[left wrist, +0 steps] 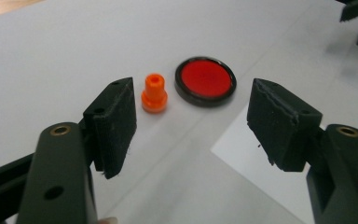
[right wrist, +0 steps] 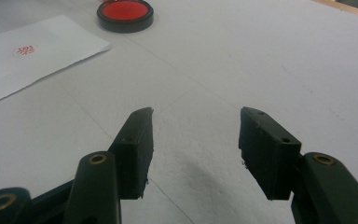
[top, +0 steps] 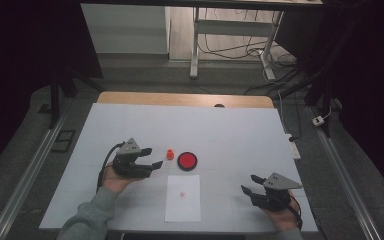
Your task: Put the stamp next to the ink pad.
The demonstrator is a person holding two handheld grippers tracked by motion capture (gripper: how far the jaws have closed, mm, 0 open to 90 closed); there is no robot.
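Stamp (left wrist: 154, 94): a small orange plastic piece standing upright on the white table cover (top: 230, 130), just beside the round red ink pad (left wrist: 205, 80) and near the sheet of paper (top: 182, 198) bearing a red print. It is looking light, stiff and easy to tip; the narrow upper neck is offering the best hold. The left gripper (left wrist: 191, 123) is hovering just short of it, jaws apart and empty. The right gripper (right wrist: 196, 149) is waiting well apart, jaws also spread.

Desk frame (top: 195, 45) w/ cables (top: 230, 50) beyond table; power strip (top: 294, 149) (right edge).
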